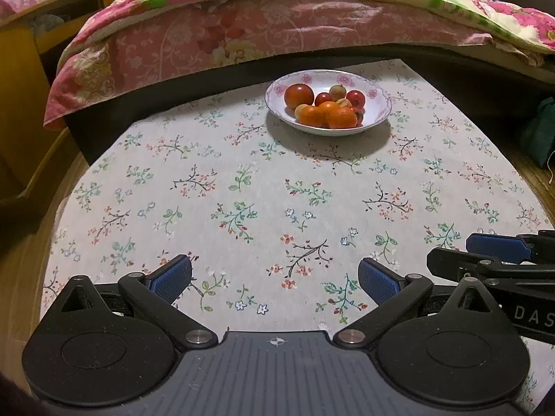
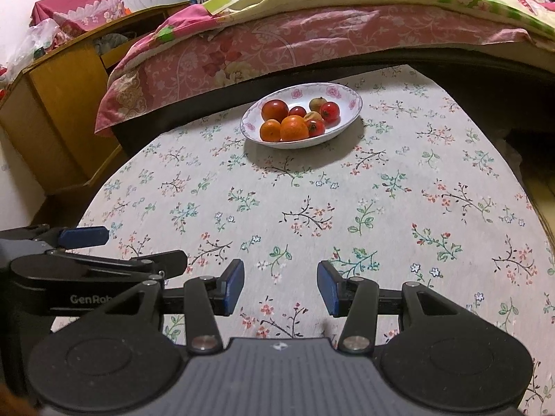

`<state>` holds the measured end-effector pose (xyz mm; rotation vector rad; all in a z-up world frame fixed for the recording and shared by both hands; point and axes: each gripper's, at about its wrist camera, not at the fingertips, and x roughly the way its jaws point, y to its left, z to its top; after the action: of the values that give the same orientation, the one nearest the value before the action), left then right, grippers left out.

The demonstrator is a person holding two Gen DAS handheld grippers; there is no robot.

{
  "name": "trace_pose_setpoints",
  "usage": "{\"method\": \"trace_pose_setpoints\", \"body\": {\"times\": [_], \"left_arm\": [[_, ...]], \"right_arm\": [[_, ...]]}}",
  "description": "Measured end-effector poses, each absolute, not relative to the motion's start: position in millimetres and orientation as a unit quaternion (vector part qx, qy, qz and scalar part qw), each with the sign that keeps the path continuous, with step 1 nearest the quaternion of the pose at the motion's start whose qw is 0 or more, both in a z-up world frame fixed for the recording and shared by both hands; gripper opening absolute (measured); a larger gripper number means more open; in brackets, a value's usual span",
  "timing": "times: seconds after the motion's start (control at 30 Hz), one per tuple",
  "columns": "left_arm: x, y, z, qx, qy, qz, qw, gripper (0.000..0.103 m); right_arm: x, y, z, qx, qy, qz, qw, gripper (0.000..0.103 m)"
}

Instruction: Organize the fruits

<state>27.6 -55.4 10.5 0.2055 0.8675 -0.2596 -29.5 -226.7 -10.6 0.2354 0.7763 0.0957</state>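
Your left gripper's (image 1: 274, 282) blue-padded fingers (image 1: 170, 279) stand wide apart and hold nothing; your right gripper's (image 2: 281, 289) fingers (image 2: 234, 287) are narrower, also holding nothing. Both hover over the near edge of the floral-clothed tabletop (image 1: 242, 187). The white, pink-flowered ceramic bowl (image 1: 378, 104) of orange and red fruits (image 1: 326, 111) sits at the far side, well apart, by the bed (image 1: 208, 41).

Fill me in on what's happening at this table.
A person holds two grippers low over the floral tablecloth, side by side. The left gripper is open wide and the right gripper is open more narrowly; neither holds anything. All the fruit, oranges and smaller red ones, sits in the white bowl at the far side, untouched by either gripper.
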Motion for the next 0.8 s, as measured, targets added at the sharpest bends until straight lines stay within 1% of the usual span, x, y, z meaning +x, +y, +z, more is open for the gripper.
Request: {"method": "trace_pose_setpoints", "body": {"times": [0.8], "left_arm": [[24.8,-54.5,6.9,0.100,0.430,-0.109,0.891,0.103]], "right_arm": [[-29.3,-225.5,-17.2,0.117,0.387,0.049,0.913,0.044]]}}
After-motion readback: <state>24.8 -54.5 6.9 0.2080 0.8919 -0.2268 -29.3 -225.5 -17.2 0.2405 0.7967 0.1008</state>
